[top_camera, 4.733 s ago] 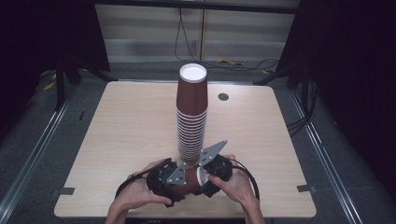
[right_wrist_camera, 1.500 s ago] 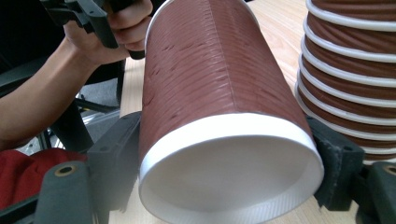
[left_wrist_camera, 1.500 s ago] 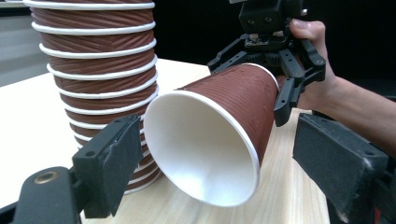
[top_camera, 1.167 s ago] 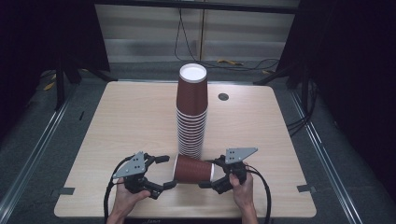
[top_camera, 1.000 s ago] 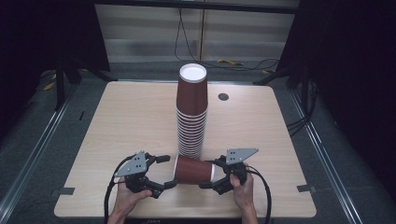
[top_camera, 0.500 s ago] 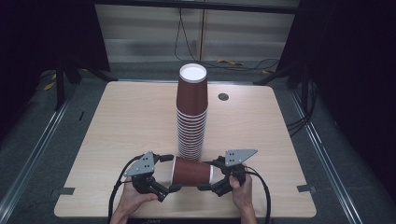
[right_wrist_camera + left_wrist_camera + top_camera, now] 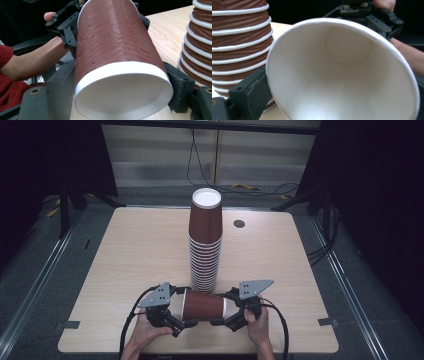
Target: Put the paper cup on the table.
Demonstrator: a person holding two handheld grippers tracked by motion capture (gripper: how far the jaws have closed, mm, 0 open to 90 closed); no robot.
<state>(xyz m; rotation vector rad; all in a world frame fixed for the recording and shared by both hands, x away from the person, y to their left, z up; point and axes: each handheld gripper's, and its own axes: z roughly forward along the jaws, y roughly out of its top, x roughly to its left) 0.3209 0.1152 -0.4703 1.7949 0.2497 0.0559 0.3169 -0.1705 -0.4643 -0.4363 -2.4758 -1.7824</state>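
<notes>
Paper cup (image 7: pixel 342 82), white inside, mouth toward the camera, round base visible deep within. Stack of brown ribbed cups (image 7: pixel 239 42) with white rims at left, standing on the pale wooden table (image 7: pixel 280 26). Own left tool's black jaw at lower left, against the cup's rim (other jaw hidden behind the cup). Right tool (image 7: pixel 372 16) beyond the cup's far end, a hand (image 7: pixel 384 3) on it, forearm at right.

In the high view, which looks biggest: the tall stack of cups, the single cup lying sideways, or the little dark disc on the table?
1. Stack of cups, easily largest.
2. Sideways cup.
3. Dark disc, smallest, though it lies farther from the camera.
</notes>
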